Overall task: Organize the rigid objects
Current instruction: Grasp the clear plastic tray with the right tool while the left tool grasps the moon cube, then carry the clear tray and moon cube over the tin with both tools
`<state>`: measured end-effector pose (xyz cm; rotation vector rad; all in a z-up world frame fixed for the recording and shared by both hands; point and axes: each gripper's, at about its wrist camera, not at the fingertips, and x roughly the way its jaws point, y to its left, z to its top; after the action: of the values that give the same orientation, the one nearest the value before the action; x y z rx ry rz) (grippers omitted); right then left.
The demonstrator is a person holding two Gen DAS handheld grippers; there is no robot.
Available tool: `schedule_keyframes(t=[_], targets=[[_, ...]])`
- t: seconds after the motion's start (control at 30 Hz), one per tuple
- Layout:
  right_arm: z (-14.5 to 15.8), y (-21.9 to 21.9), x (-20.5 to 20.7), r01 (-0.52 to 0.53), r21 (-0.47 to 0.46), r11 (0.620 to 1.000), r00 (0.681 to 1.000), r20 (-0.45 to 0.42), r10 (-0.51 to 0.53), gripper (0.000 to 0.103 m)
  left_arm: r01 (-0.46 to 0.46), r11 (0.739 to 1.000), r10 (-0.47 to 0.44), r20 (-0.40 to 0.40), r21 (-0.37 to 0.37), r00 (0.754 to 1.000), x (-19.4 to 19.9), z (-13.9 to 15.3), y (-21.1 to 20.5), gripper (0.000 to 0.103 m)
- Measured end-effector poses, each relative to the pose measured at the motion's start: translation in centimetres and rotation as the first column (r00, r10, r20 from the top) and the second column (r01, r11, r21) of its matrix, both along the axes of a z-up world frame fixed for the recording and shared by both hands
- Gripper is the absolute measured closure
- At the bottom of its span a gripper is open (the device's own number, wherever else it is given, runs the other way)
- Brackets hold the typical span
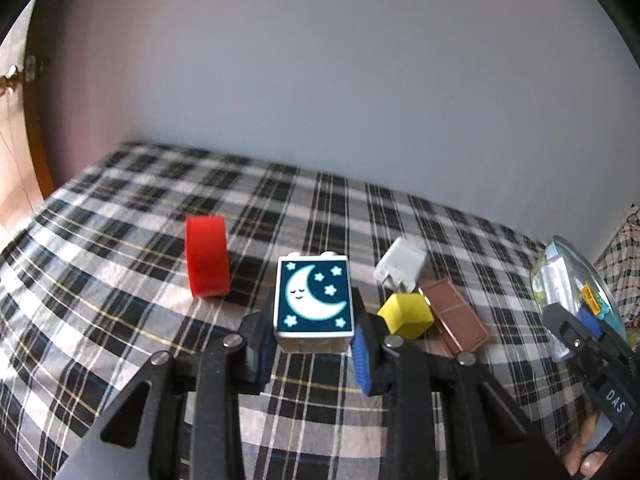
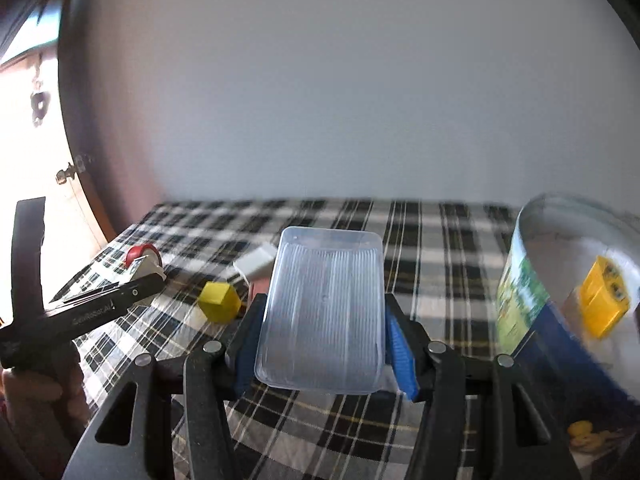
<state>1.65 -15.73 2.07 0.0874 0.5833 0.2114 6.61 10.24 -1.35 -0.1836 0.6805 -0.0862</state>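
Observation:
My left gripper (image 1: 314,350) is shut on a moon-and-stars toy brick (image 1: 314,302), held above the plaid cloth. On the cloth lie a red tape roll (image 1: 207,256), a white charger (image 1: 401,265), a yellow cube (image 1: 406,316) and a brown flat bar (image 1: 456,316). My right gripper (image 2: 320,354) is shut on a clear plastic lid (image 2: 324,316). The yellow cube (image 2: 220,302), the charger (image 2: 256,264) and the red roll (image 2: 141,255) also show in the right wrist view. A round tin (image 2: 568,280) at the right holds a yellow block (image 2: 602,306).
The plaid cloth (image 1: 120,300) covers the table up to a grey wall. The left gripper's body (image 2: 80,312) crosses the left of the right wrist view. The tin (image 1: 576,292) and the right gripper's body (image 1: 592,356) show at the right of the left wrist view.

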Motion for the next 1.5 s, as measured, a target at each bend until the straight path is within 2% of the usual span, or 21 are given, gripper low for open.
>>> schedule_keyframes(t=[0.23,0.37,0.93,1.1,1.5], targets=[[1.6,1.5,-1.8,0.053,-0.086,0.995,0.990,0.135,-0.041,0.045,-0.062,0.997,0.057,0.111,0.043,0.992,-1.5,1.3,-0.8,0.072],[1.6,2.2,-2.6,0.080,-0.121,0.989,0.979,0.195,-0.055,0.045,-0.063,0.994,0.049,0.162,0.084,0.986,-2.3,1.9,-1.7,0.072],[1.6,1.4,-3.8,0.112,-0.139,0.984,0.969,0.234,-0.077,0.045,-0.003,0.985,-0.039,0.246,0.171,0.969,-4.3,2.6,-6.6,0.072],[1.7,0.7,-4.8,0.135,-0.162,0.977,0.962,0.258,-0.090,0.045,0.014,0.990,-0.048,0.242,0.143,0.969,-4.4,2.5,-7.4,0.072],[1.9,-1.4,-5.9,0.174,-0.166,0.971,0.954,0.271,-0.125,0.045,0.053,0.989,-0.086,0.246,0.137,0.965,-5.1,2.5,-10.8,0.072]])
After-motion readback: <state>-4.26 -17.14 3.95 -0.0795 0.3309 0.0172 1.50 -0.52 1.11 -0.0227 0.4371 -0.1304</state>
